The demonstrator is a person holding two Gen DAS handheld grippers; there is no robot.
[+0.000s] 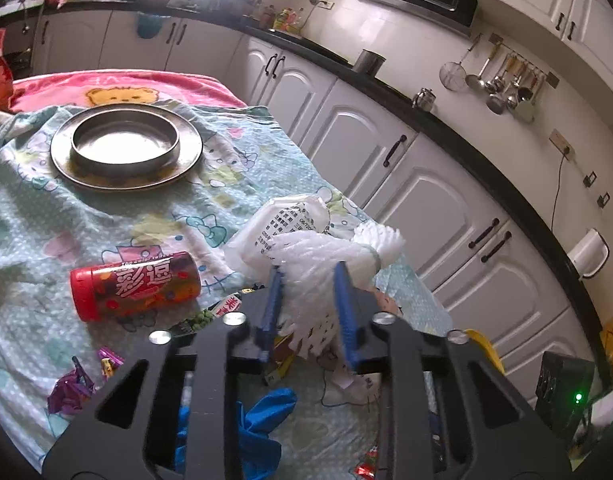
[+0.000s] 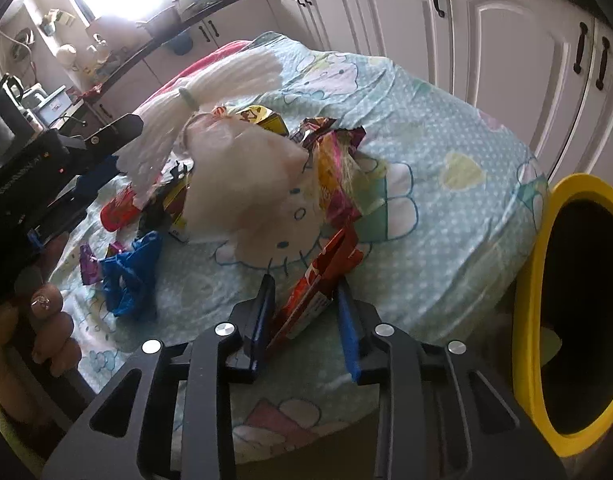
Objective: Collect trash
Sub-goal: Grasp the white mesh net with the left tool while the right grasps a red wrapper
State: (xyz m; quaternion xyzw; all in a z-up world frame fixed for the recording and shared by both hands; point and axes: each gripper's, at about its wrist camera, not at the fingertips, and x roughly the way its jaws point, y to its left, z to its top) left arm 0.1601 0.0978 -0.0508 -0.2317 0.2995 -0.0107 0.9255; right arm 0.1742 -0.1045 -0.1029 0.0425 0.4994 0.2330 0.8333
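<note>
1. Nearest the right lens: right gripper (image 2: pixel 306 320) clenched on a red snack wrapper (image 2: pixel 326 276), held up off the patterned cloth (image 2: pixel 446 152).
2. Just to its right: yellow-rimmed bin (image 2: pixel 534 280), dark mouth open and close by the table edge.
3. Nearest the left lens: left gripper (image 1: pixel 308 312) clamped on a white foam fruit net (image 1: pixel 326 264), lifted clear of the table; same net seen raised in the right view.
4. Left lying on the cloth: red canister (image 1: pixel 134 286) on its side, blue glove (image 2: pixel 130 272), purple wrappers (image 1: pixel 68 392), white plastic bag (image 2: pixel 242 184), white printed packet (image 1: pixel 290 220).
5. Apart from the litter: metal bowl on a plate (image 1: pixel 126 146), far end.
6. Step in hand, by judgement: carrying two picked pieces to the bin; early-to-middle of the job.
7. Next move calls for: swinging the wrapper over the bin mouth before opening, then bringing the net across from well apart.
</note>
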